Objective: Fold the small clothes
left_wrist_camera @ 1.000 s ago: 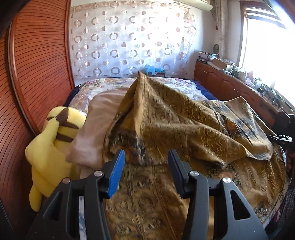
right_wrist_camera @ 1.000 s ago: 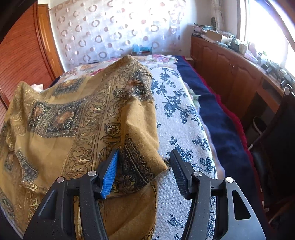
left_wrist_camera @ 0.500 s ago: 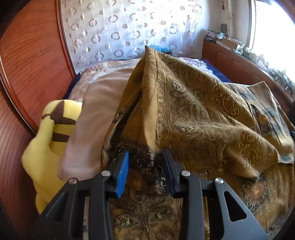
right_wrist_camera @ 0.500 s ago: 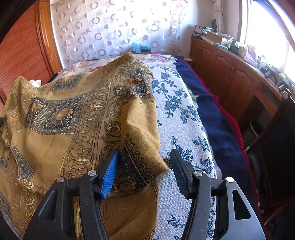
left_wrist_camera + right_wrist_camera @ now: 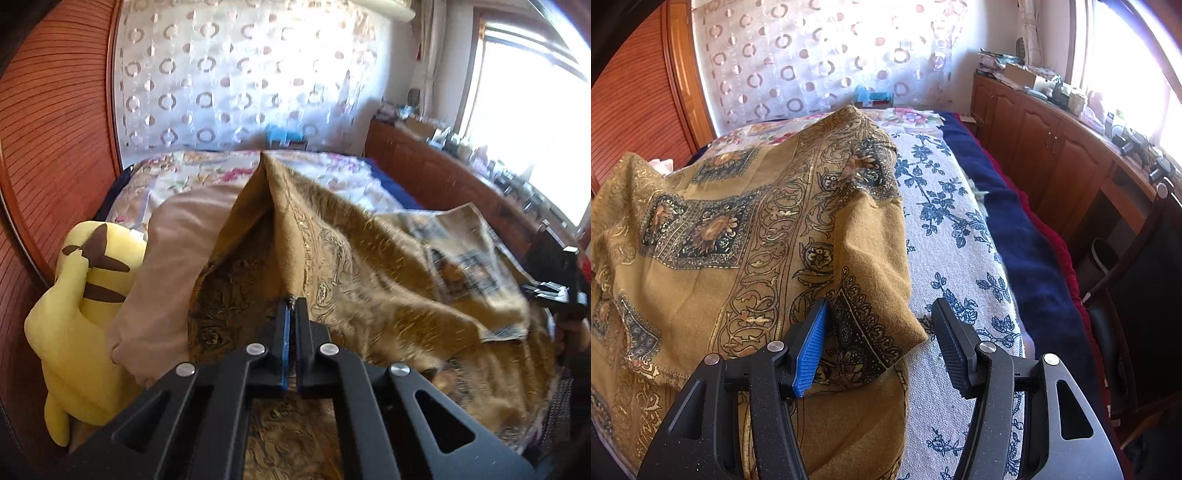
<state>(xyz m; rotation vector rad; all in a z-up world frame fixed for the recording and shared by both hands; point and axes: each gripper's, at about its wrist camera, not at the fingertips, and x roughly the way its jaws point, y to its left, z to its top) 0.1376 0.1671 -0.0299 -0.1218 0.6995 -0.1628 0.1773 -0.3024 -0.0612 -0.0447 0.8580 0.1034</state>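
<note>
Pinching a scarf (image 5: 332, 258) fold, left gripper (image 5: 292, 301) is clamped thin; slippage risked. Right gripper (image 5: 879, 314) spread, corner between, ungripped.

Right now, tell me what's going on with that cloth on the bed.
A person is working a large gold patterned cloth spread over the bed, a gripper in each hand. The left gripper is shut on a fold of the cloth, which rises in a ridge from its tips. The right gripper is open, a folded corner of the cloth lying between its fingers, not pinched. A yellow plush toy and a pillow sit at the cloth's left edge.
</note>
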